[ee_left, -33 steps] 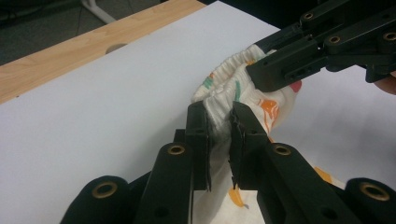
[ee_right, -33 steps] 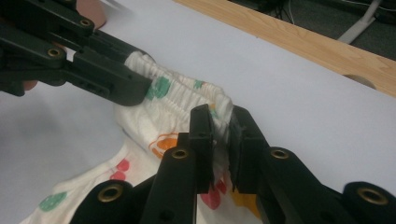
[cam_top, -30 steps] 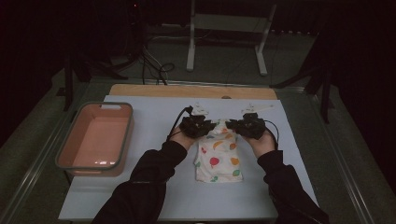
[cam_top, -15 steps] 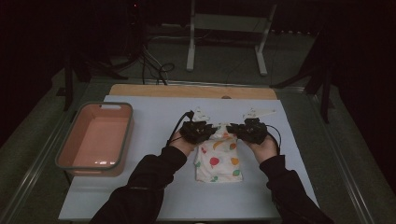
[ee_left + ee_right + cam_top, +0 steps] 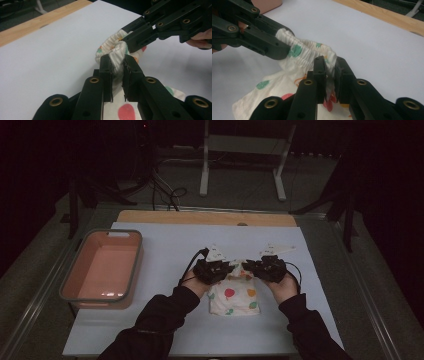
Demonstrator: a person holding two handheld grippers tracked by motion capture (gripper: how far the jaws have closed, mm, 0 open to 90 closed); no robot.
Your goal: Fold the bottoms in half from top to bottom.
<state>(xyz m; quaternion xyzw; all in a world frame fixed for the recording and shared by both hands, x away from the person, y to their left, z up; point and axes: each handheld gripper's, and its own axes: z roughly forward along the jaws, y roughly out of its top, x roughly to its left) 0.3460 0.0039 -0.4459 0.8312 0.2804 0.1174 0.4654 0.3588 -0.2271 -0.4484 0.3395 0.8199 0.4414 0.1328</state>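
A small white garment (image 5: 235,299) with coloured spots lies on the white table (image 5: 165,245), right of the middle. Its gathered elastic band (image 5: 110,45) is lifted at the far end. My left gripper (image 5: 233,268) is shut on the band's left part, with cloth pinched between its jaws (image 5: 117,61). My right gripper (image 5: 247,266) is shut on the band's right part (image 5: 329,63), tip to tip with the left one. The right gripper (image 5: 132,41) shows across the band in the left gripper view. The left gripper (image 5: 283,51) shows across it in the right gripper view.
A pink tub (image 5: 67,285) with a grey rim stands at the table's left side. A wooden strip (image 5: 200,217) runs along the far edge. Beyond it, a white stand (image 5: 205,170) and cables (image 5: 167,190) sit on the dark floor.
Both grippers have come a little toward the near edge, drawing the elastic band with them. The garment's spread part now looks shorter.
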